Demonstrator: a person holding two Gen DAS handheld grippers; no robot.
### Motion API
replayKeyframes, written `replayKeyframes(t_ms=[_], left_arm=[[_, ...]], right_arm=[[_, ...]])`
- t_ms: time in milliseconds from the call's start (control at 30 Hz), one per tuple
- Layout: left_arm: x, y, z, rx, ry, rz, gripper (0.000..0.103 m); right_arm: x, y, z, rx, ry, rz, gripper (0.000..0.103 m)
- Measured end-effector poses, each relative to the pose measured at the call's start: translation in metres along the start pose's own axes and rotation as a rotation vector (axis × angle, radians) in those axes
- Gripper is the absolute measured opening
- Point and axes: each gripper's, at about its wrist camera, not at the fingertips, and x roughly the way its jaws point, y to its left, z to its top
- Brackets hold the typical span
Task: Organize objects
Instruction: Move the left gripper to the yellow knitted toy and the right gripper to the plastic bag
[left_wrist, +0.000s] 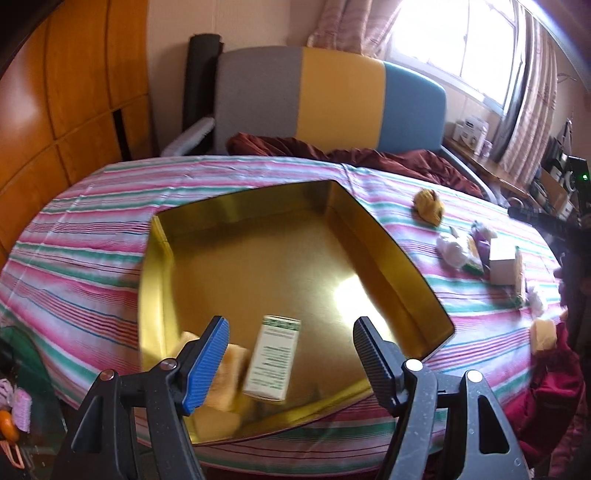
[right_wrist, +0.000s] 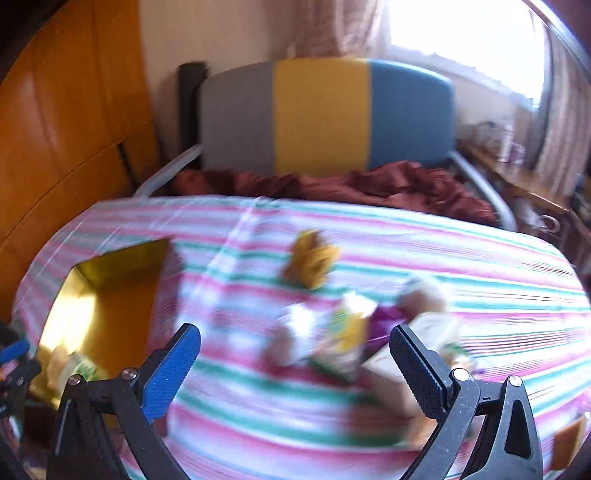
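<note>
A gold tin tray (left_wrist: 384, 236) lies on the striped cloth. In its near corner lie a white and green carton (left_wrist: 273, 358) and pale yellow spongy pieces (left_wrist: 229, 373). My left gripper (left_wrist: 291, 332) hovers over that corner, open, its pads clear of the carton. In the blurred right wrist view, my right gripper (right_wrist: 294, 332) stands wide open above a loose pile: a yellow crumpled item (right_wrist: 312, 262), a white and yellow packet (right_wrist: 332, 332) and a purple piece (right_wrist: 388, 317). Nothing is between its pads. The tray (right_wrist: 110, 266) shows at the left.
Right of the tray, the cloth (left_wrist: 92, 258) holds a white box (left_wrist: 502, 264), a white crumpled wad (left_wrist: 452, 249) and a yellow sponge (left_wrist: 543, 334). Behind are a maroon blanket (left_wrist: 388, 158), a grey, yellow and blue headboard (left_wrist: 332, 99) and a wooden wardrobe (left_wrist: 55, 110).
</note>
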Motion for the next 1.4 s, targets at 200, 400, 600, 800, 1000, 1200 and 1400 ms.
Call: replayKeyframes(t_ms=[200,400,600,800,1000,1200,1400], left_arm=[[0.005,-0.025,0.023,0.015,0.005,-0.139,0.071],[0.026,-0.069,0.05,0.04,0.033,-0.285,0.081],[0.054,-0.127,0.076,0.126,0.048,-0.348,0.085],[0.092,-0.167,0.101,0.158,0.103,-0.358,0.1],[0.134,-0.195,0.134,0.162,0.127,-0.303,0.1],[0.179,-0.223,0.165,0.207,0.126,-0.232,0.1],[0.234,-0.242,0.184,0.206,0.174,-0.214,0.1]], right_arm=[[0.011,-0.093,0.002,0.185,-0.042,-0.144,0.103],[0.013,-0.162,-0.014,0.483,-0.03,-0.103,0.103],[0.01,-0.169,-0.02,0.557,-0.02,-0.045,0.103],[0.01,-0.175,-0.024,0.617,-0.005,0.013,0.103],[0.005,-0.178,-0.026,0.657,-0.024,0.081,0.103],[0.014,-0.179,-0.029,0.693,0.014,0.167,0.103],[0.029,-0.177,-0.032,0.703,0.069,0.232,0.103]])
